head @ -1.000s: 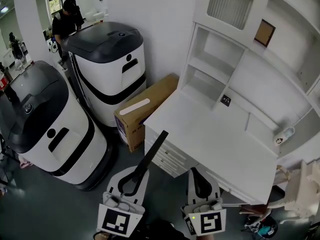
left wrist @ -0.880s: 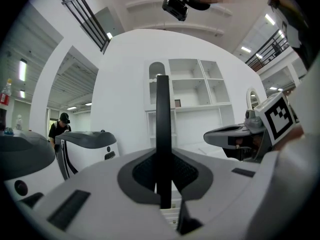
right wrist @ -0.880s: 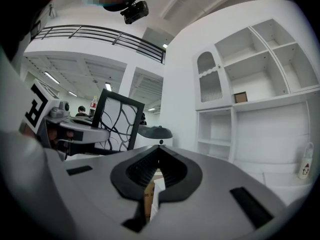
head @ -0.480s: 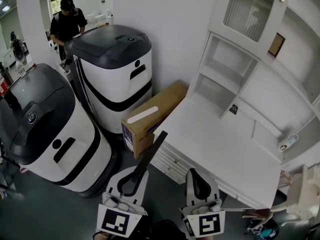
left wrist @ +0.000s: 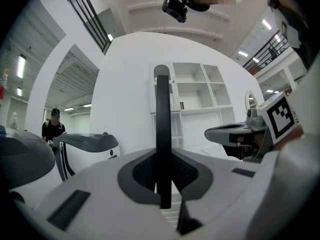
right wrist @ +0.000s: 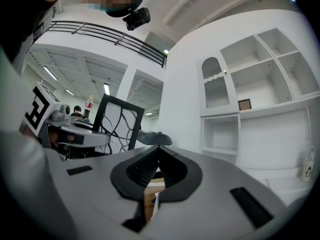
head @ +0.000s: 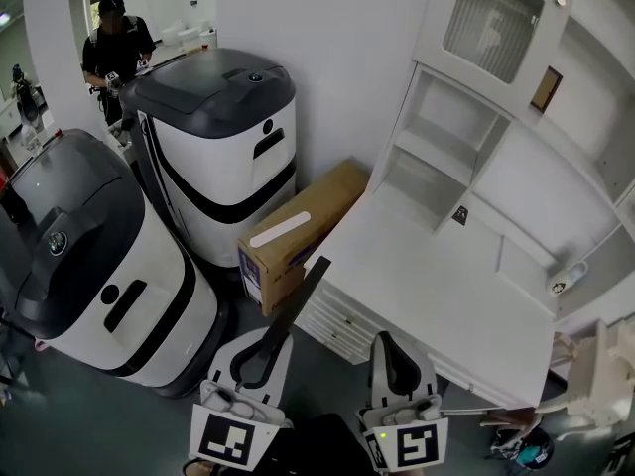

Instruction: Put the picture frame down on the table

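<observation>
- Since a second ago, the table (head: 437, 296) and the cardboard box (head: 298, 228) have slid slightly rightward in the head view. The person (head: 114, 43) in the background has drifted left, and both grippers sit at the same low spot.
- We have the left gripper (head: 270, 343) clamped on one thin edge of the picture frame (head: 301, 303). The frame juts forward edge-on, its tip about at the table's near corner and not yet resting on it.
- Our right gripper (head: 387, 343) is closed with nothing in it, just beside the left.
- We judge the grip risky: the frame is long and pinched at one end, so it could pivot in the jaws.
- Its tip could also knock the table edge or the box. Set too near the corner, it might slide off.
- The box is taped shut, so we cannot see its contents.
- The shelf unit (head: 427, 137) holds a small brown frame (head: 546, 89) in an upper compartment and a bottle (head: 568, 280) lower right.
</observation>
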